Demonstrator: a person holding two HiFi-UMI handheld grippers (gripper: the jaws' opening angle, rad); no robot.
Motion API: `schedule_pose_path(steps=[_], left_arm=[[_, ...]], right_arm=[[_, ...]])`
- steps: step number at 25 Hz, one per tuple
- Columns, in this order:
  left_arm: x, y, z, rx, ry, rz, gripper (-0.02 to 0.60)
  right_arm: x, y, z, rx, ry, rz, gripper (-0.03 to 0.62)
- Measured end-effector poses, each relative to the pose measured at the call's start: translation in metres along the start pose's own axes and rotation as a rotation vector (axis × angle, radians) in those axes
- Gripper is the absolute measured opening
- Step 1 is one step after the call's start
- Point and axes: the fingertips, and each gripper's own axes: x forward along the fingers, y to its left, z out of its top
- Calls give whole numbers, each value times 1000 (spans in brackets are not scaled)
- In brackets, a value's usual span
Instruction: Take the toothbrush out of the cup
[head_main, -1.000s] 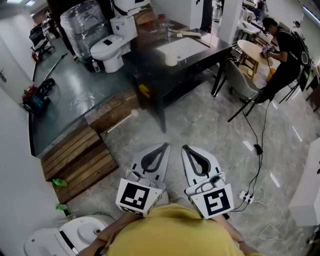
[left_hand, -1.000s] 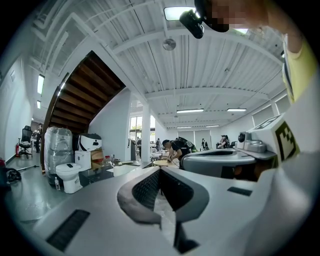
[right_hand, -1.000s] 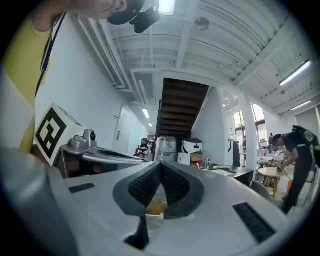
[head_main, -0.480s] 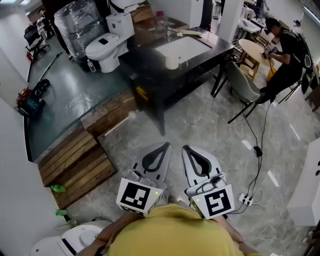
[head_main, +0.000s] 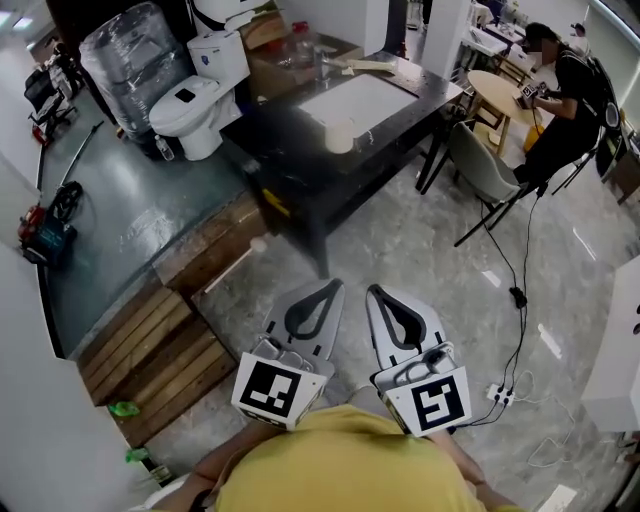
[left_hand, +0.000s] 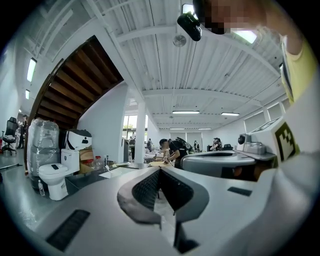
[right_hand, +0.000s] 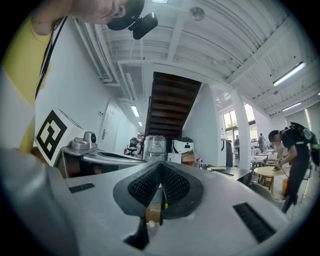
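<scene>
Room: grey marble floor (head_main: 400, 250), with a wooden platform (head_main: 150, 330) at my left and a white toilet (head_main: 195, 95) beyond it.
Table: a dark table (head_main: 285, 150) ahead of me, with a white basin (head_main: 355, 100) set in its top.
Cup: a pale cup (head_main: 342, 135) stands on the table just beside the basin's near corner.
Toothbrush: too small for me to make out from here.
Left gripper (head_main: 325, 290): held low over the floor, well apart from the cup; jaws pressed together, nothing between.
Right gripper (head_main: 378, 292): just beside my left one, jaws likewise closed on nothing.
Person: seated at a round table (head_main: 500, 100), far right.
</scene>
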Motion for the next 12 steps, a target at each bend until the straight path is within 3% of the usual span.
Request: schedule_pose_path(steps=[6, 12], left_arm=[[9, 20, -8, -20, 1, -19, 11], [16, 36, -7, -37, -8, -12, 11]], right_arm=[[15, -8, -10, -24, 46, -49, 15], [32, -10, -9, -13, 33, -44, 16]])
